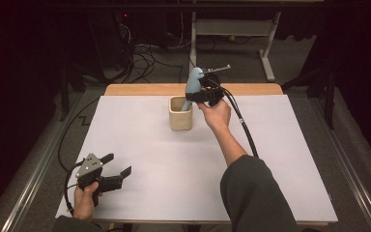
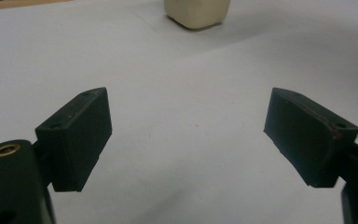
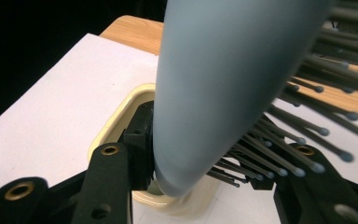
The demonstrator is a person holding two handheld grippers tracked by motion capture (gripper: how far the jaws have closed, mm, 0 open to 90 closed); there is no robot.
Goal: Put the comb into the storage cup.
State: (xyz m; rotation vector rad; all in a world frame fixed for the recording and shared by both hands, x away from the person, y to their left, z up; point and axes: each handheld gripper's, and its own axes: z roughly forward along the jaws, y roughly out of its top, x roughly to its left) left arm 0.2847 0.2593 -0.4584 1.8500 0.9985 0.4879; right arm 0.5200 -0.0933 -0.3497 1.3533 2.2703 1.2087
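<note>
The right gripper (image 1: 199, 93) clamped the blue hairbrush (image 1: 192, 82) — upright, its handle dipping into the cream cup (image 1: 180, 116) — directly above that cup.

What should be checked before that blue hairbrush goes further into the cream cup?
1. Right claw shut on the hairbrush: ok.
2. Brush handle end over the cup opening: ok.
3. Cup upright on the white sheet: ok.
4. Handle already touching the cup's bottom: cannot tell.
5. Left claw open, holding nothing, away from the cup: ok.
</note>
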